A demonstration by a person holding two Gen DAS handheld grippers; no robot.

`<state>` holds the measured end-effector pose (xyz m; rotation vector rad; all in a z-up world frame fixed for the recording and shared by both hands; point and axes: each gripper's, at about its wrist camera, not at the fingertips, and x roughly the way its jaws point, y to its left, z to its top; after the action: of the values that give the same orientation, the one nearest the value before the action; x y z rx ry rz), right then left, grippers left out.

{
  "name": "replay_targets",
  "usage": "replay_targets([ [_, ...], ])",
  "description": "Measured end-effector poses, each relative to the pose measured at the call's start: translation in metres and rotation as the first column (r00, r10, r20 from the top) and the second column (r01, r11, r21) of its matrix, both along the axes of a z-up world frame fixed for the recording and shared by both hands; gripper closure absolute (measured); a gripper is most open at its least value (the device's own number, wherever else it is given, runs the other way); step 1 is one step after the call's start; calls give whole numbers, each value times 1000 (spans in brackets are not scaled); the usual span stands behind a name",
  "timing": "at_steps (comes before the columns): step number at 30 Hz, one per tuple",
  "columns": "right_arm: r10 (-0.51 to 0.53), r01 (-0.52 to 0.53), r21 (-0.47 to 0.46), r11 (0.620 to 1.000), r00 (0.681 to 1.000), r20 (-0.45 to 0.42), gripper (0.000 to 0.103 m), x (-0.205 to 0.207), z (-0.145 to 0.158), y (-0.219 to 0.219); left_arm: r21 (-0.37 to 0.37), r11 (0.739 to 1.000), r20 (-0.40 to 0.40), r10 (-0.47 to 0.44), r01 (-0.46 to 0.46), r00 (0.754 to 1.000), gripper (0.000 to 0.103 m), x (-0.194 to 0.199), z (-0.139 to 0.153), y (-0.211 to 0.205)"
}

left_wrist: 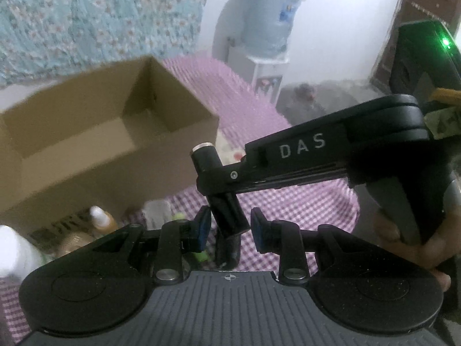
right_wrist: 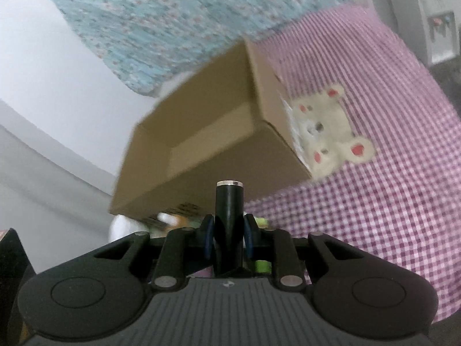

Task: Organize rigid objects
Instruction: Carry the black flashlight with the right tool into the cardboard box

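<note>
Cylinder [right_wrist: 229, 222], black, silver-capped (perhaps a torch), upright between tongs [right_wrist: 229, 238].

Soft, dim indoor light; motion blur throughout, fisheye-bent edges, dark corners.

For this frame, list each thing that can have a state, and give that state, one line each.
cardboard box: open at the top, nothing seen inside.
black tube: upright, silver end on top, held off the cloth.
right gripper: shut on the black tube.
left gripper: pads either side of the tube's lower end, with gaps showing; contact unclear.
small white-capped bottle: upright beside the box, cap on.
</note>
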<state>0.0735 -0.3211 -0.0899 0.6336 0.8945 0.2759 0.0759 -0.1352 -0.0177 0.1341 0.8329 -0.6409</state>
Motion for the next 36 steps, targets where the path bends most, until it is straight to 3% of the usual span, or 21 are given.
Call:
replay_targets([
  [10, 80, -83, 11, 996, 984, 156, 79, 15, 72, 40, -99, 989, 92, 118, -109, 989, 74, 6, 55, 49],
  [17, 176, -184, 49, 982, 975, 135, 79, 79, 87, 84, -132, 962, 84, 251, -239, 964, 73, 35, 67, 91],
  [21, 219, -222, 63, 973, 974, 52, 80, 129, 70, 105, -131, 939, 62, 328, -318, 943, 72, 49, 62, 114],
  [29, 231, -221, 74, 972, 953, -197, 81, 229, -5, 145, -134, 911, 35, 398, -391, 917, 69, 53, 55, 144],
  [36, 229, -228, 36, 973, 933, -276, 81, 282, -38, 184, -140, 889, 32, 443, -435, 896, 67, 45, 55, 168],
])
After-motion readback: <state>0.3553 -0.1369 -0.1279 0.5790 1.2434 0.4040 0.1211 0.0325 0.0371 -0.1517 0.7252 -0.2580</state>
